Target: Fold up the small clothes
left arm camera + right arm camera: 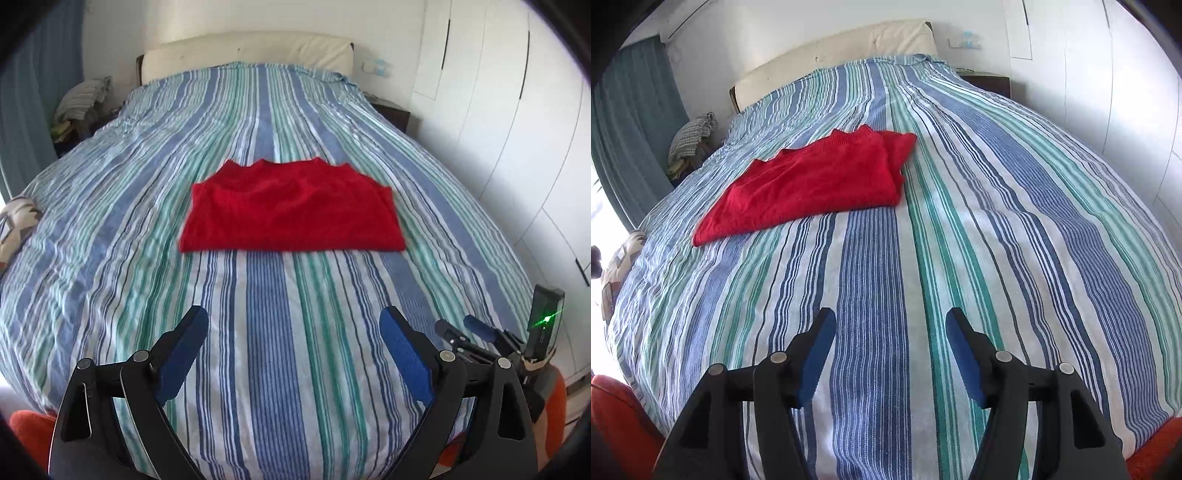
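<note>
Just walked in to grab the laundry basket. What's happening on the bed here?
A person holds a two-finger tool in each hand, folding small clothes. A red top lies folded into a neat rectangle on the striped bedspread. Both tools are back from it and hold nothing: the left tool stands wide open, and the right tool is open too, with only bedspread between its fingers.

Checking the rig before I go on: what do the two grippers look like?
Both match: the left gripper and the right gripper have black angular linkage arms with silver pivot pins and blue textured pads. A black module showing a green light sits on the right one.
</note>
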A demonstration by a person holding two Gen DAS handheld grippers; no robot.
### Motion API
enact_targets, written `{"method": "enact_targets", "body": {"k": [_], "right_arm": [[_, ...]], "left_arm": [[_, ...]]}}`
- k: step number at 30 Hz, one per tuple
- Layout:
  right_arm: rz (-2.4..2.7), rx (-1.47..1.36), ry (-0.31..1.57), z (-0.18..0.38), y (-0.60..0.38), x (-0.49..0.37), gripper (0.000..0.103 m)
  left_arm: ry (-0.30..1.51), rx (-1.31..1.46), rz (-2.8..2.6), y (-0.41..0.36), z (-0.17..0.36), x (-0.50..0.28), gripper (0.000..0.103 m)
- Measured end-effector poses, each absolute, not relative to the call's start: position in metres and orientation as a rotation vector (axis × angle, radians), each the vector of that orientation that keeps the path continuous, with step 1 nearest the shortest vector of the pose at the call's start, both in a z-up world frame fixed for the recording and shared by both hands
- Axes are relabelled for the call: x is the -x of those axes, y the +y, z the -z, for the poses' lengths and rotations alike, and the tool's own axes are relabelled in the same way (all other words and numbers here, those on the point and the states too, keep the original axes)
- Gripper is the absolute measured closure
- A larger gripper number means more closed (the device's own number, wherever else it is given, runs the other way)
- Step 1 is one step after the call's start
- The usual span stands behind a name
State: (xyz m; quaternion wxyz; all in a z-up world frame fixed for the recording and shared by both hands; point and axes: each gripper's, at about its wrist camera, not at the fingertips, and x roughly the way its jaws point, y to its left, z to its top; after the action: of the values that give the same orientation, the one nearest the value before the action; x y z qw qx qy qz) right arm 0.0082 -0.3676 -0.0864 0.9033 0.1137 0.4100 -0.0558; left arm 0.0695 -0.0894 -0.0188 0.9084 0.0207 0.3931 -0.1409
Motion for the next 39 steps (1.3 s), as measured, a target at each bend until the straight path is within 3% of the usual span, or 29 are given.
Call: {"method": "enact_targets", "body": {"k": [6,12,29,34,39], "right_arm": [[0.125,-0.250,0.841,0.087,-0.373,-0.006,0.040],[0.122,-0.243,0.856,0.089,-0.369,-0.005,0.026],[0.104,-0.232,0.900,0.103,-0.356,-0.008,0.026],[0.034,-0.336,0.919,0.100,-0.366,-0.040,0.026],[0.037,-0.445,0.846,0.062,-0.412,-0.115,0.026]], "left_arm": [[0.814,-0.057,0.277,-0.089,0.025,-0.067,0.008],[0.850,-0.016,0.214,-0.056,0.058,-0.078,0.008],[0.938,-0.004,0.082,0.024,0.138,-0.083,0.008],[0.948,0.061,0.153,0.023,0.128,-0.103,0.008],[0.892,0.027,0.160,0.024,0.114,-0.130,0.008]]}}
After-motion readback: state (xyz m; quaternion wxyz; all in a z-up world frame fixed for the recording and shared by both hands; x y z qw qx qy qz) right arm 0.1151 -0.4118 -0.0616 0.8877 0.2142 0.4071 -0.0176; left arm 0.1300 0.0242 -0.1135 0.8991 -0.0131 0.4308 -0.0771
